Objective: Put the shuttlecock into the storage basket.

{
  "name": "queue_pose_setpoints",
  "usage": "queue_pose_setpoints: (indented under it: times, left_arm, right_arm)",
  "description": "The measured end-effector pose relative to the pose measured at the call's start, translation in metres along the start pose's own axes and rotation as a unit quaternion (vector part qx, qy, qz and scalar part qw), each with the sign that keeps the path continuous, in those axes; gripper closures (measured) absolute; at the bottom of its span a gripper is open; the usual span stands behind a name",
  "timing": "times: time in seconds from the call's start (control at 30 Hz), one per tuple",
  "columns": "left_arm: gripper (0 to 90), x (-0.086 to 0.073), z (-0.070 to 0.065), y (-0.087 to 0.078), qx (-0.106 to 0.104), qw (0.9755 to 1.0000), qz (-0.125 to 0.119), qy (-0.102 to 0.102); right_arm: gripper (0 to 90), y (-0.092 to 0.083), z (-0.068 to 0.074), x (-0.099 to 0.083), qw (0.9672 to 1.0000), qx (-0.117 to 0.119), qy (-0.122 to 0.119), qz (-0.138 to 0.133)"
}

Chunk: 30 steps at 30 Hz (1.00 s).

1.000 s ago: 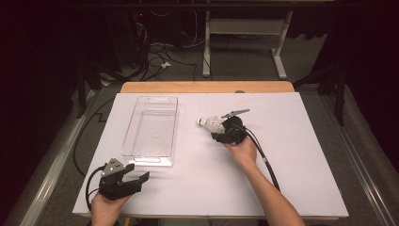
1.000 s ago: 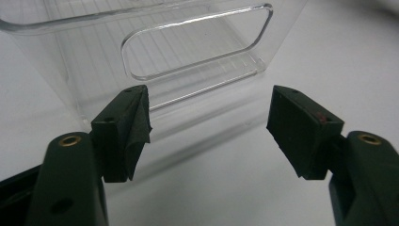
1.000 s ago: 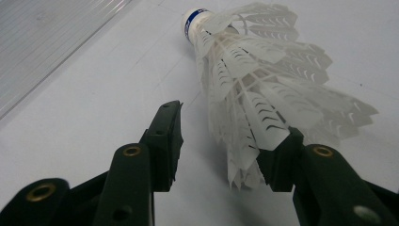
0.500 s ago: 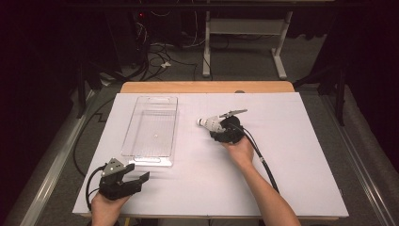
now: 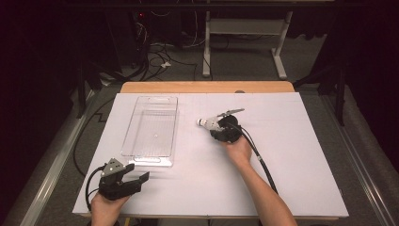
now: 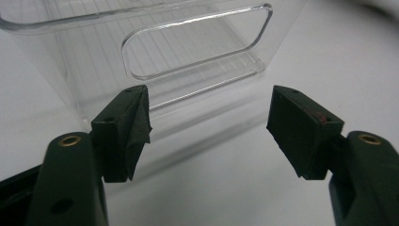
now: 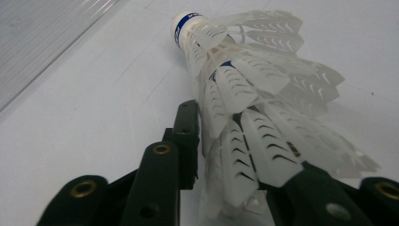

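- One shuttlecock (image 7: 244, 89) lies on the white table sheet (image 5: 291, 155), just right of the clear plastic bin (image 5: 151, 129); its feather skirt sits between the right gripper's (image 5: 221, 129) jaws, cork end pointing away.
- Those jaws have just been closing and now pinch the feathers.
- The left gripper (image 6: 209, 132) rests near the bin's handle end, jaws wide apart with nothing between them.

Lab / test bench, not a home.
Dark room, white sheet (image 5: 291, 155) taped flat over a wooden table (image 5: 207, 87), loose cables (image 5: 155, 59) tangled on the grey floor behind, white metal stand legs (image 5: 280, 52) at the back.
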<state>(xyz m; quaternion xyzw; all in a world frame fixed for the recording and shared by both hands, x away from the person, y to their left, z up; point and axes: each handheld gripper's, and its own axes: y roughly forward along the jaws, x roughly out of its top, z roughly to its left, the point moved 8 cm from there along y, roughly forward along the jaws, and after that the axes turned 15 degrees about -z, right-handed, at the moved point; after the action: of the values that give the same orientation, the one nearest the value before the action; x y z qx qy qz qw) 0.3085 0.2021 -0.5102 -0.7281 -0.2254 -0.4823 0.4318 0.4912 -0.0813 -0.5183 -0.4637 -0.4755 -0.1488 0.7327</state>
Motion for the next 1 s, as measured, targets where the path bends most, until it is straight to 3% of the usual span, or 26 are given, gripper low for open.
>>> queue_pose_setpoints:
  times: [0.37, 1.0]
  left_arm:
    - [31.1, 0.0, 0.0, 0.0, 0.001, 1.0, 0.001, 0.002]
    - [31.1, 0.0, 0.001, 0.0, 0.003, 1.0, 0.0, -0.001]
  right_arm:
    - [87.1, -0.003, 0.001, 0.0, 1.0, 0.004, -0.001, 0.003]
    - [89.2, -0.013, 0.003, -0.001, 0.9998, 0.016, -0.01, 0.005]
